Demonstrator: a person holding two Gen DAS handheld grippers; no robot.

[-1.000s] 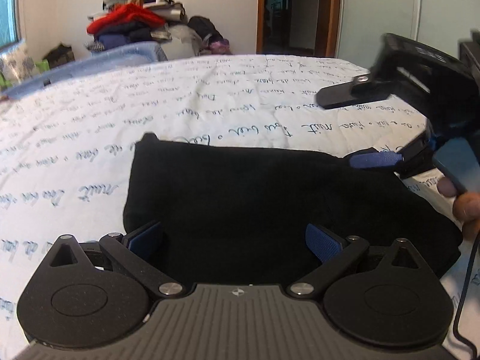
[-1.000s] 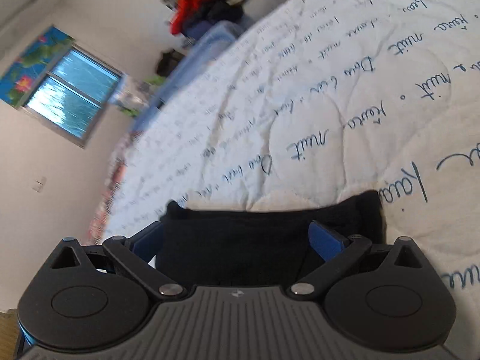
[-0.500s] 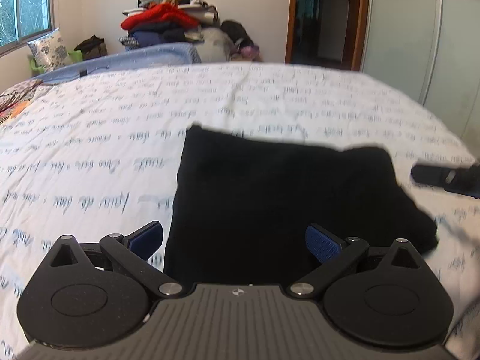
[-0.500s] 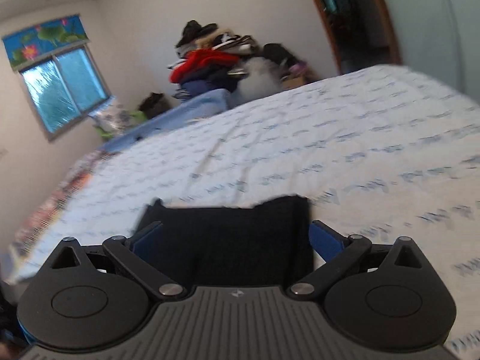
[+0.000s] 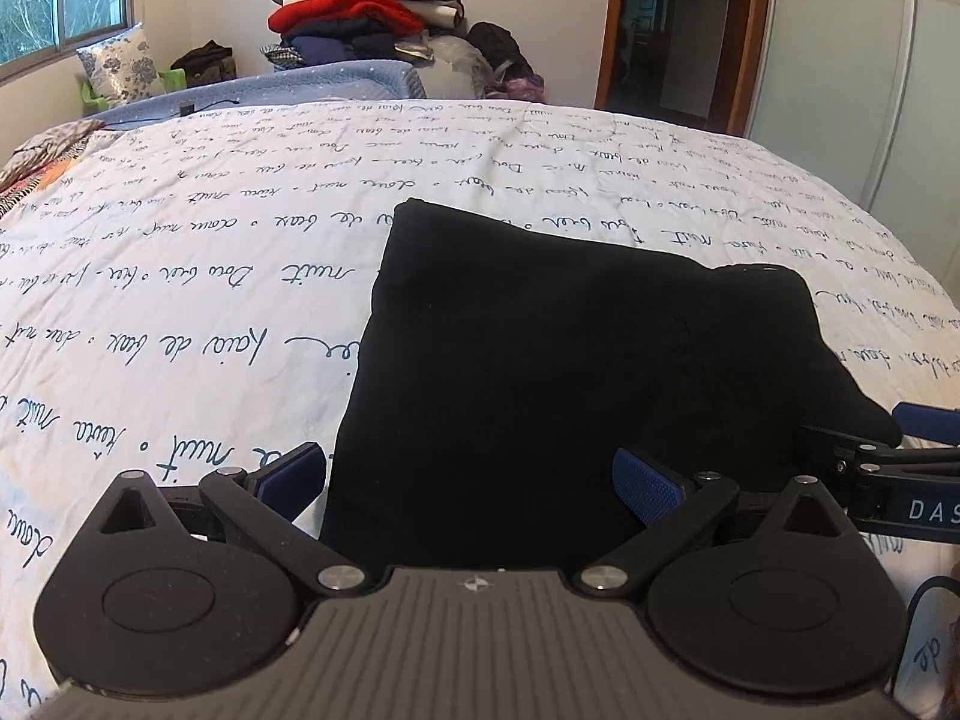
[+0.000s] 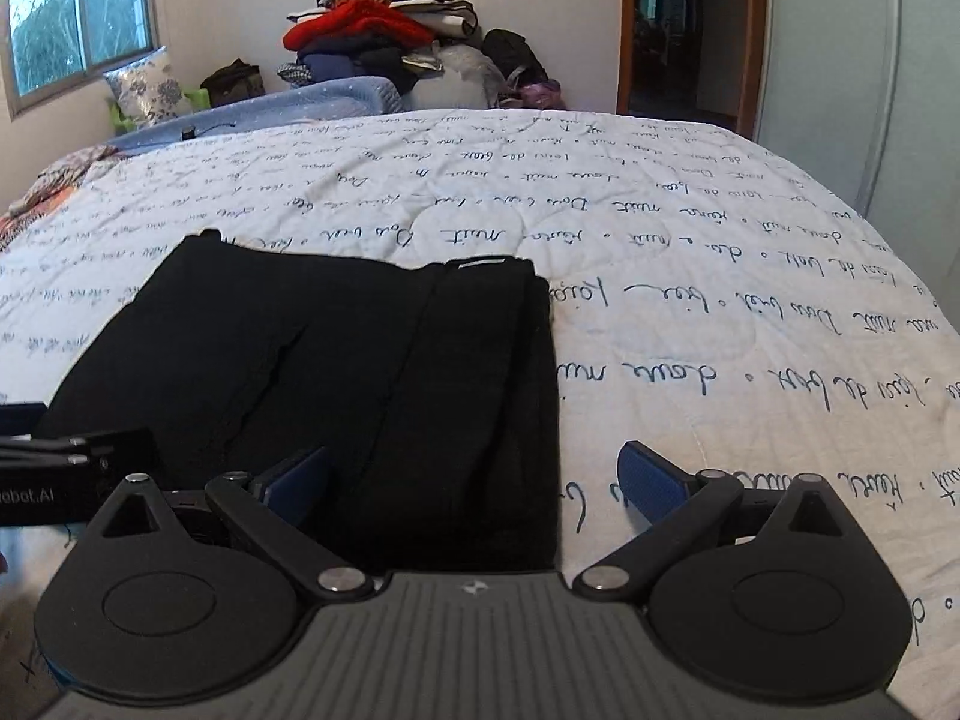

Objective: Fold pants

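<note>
Black pants (image 5: 570, 360) lie folded into a flat rectangle on the white bedspread (image 5: 180, 276); the right wrist view shows the same pants (image 6: 336, 372) with layered folds and a waistband label at the far edge. My left gripper (image 5: 468, 483) is open, held just above the near left edge of the pants, nothing between its blue pads. My right gripper (image 6: 474, 486) is open over the near right edge, one pad above the cloth and the other above the bedspread. Each gripper shows at the side of the other's view.
The bed is covered by a white quilt with blue script. A pile of clothes (image 5: 360, 12) stands at the far wall, with a blue mattress edge (image 5: 270, 84) and a pillow (image 5: 117, 69) at the left. A doorway (image 5: 666, 24) and wardrobe doors (image 5: 852, 72) are at the right.
Both grippers have drawn back toward the near edge of the pants and levelled out. The right gripper, tilted and close over the cloth a second ago, now sits upright beside the left one.
</note>
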